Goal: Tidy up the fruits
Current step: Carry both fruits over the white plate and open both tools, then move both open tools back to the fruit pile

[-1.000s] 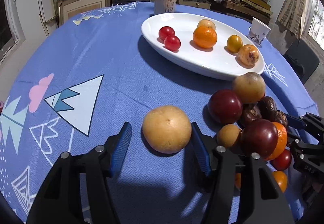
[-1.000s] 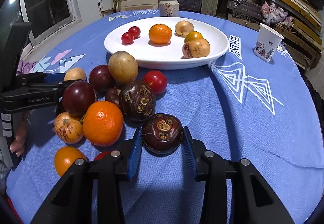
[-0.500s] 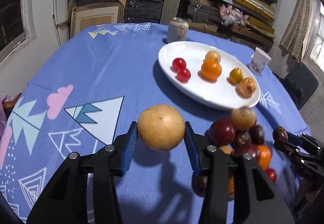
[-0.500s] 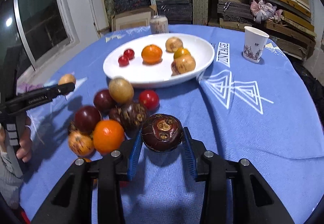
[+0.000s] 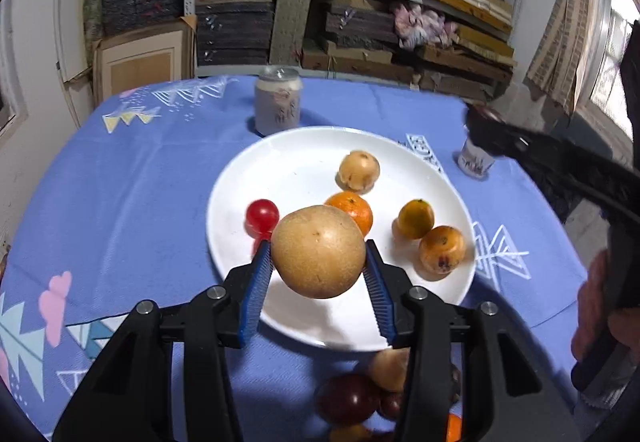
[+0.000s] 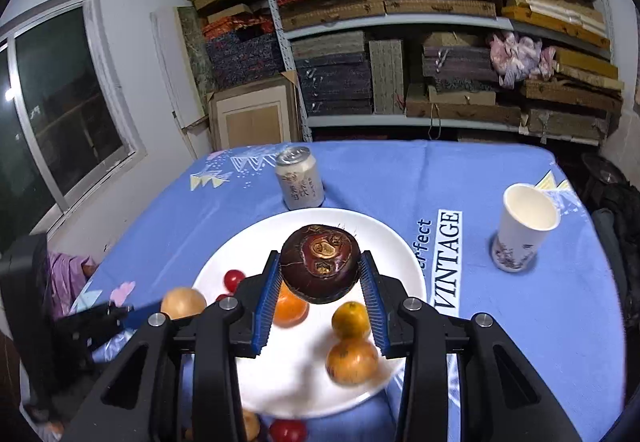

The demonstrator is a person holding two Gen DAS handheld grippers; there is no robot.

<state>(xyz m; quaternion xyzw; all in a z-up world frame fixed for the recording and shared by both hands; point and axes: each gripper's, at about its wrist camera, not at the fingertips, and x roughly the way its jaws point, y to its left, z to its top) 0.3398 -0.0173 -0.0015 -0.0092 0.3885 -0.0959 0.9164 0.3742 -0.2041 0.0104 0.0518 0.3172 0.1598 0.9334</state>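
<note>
Left wrist view: the left gripper [image 5: 318,276] has its jaws clamped on a large round tan-skinned pear-like fruit [image 5: 318,251], held in mid-frame above the near part of the wide white oval plate [image 5: 256,178]. The plate carries a small red cherry tomato [image 5: 262,217], a bright orange mandarin [image 5: 354,210], a pale speckled round fruit [image 5: 359,170], a small yellow-orange citrus [image 5: 416,219] and a blotched orange passion fruit [image 5: 442,249]. Risk: the blue pads touch the fruit only at its widest sides (smooth skin, rounded), so a jolt could roll it out. Released from height, it would likely strike the tomato or mandarin just beyond it and scatter them.

Right wrist view: the right gripper [image 6: 320,292] is clamped on a dark maroon, scarred, flattened round fruit [image 6: 319,262], held at frame centre over the same plate. Risk: both loads converge on one plate, the left tool entering at lower left, so the grippers may collide. A white paper cup [image 6: 524,228] at right and a pale drinks can [image 6: 299,178] behind the plate stand on the blue patterned tabletop [image 6: 500,322]; an overshoot could topple either (the can stands close to the plate's far rim).
</note>
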